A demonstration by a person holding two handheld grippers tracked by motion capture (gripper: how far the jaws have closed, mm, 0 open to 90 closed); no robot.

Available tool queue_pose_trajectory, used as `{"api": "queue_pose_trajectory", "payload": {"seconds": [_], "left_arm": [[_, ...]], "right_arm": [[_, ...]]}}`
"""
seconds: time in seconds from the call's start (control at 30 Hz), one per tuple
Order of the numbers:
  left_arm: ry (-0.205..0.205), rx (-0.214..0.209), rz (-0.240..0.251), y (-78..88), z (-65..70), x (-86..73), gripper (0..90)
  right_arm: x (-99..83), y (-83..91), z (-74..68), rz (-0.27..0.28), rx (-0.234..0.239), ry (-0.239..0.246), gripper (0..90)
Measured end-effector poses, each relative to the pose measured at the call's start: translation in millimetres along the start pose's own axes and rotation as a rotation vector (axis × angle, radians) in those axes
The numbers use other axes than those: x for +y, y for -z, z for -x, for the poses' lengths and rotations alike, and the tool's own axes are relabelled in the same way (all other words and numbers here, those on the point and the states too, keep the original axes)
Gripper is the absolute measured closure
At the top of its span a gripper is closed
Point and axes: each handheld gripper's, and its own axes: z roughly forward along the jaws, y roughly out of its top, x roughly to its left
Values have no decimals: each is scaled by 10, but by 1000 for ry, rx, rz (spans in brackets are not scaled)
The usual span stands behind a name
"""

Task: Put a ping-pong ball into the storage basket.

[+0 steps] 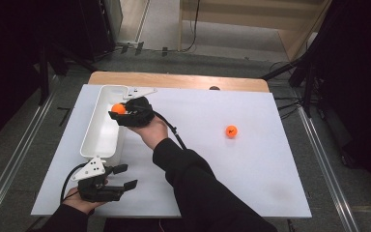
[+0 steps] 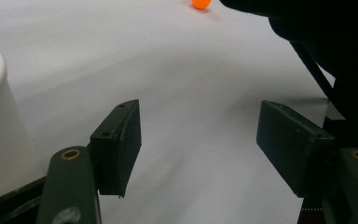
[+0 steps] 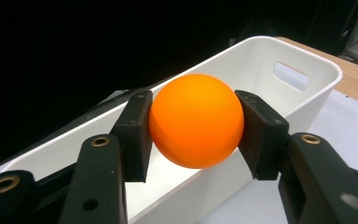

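Two orange balls were counted: one ball (image 3: 196, 120) sat pinched in the right claw (image 1: 118, 110) above the single white bin (image 1: 102, 126), the other ball (image 1: 231, 131) lay loose on the desk (image 1: 251, 159), and the left claw (image 1: 125, 176) stood spread.

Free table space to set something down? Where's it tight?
Free: the white table right of the sleeve, around the loose orange ball. Crowded: left edge, with the white bin, right gripper holding a ball, and left gripper.

White table (image 1: 251, 159) — a white bin (image 1: 96, 140) and an orange ball (image 1: 231, 131) on it.
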Motion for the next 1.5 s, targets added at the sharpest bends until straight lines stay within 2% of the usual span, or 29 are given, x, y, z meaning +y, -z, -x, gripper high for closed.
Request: {"api": "queue_pose_trajectory", "payload": {"seconds": [0.23, 0.7, 1.07, 1.5], "left_arm": [[9, -6, 1, -4, 5, 0, 314], [1, -8, -2, 6, 3, 4, 314], [3, -8, 4, 10, 6, 1, 314], [-1, -12, 2, 10, 7, 4, 314]], "right_arm": [[6, -90, -24, -4, 3, -2, 483], [6, -244, -50, -10, -9, -6, 483], [42, -376, -137, -11, 3, 1, 482], [-7, -449, -132, -26, -2, -6, 482]]}}
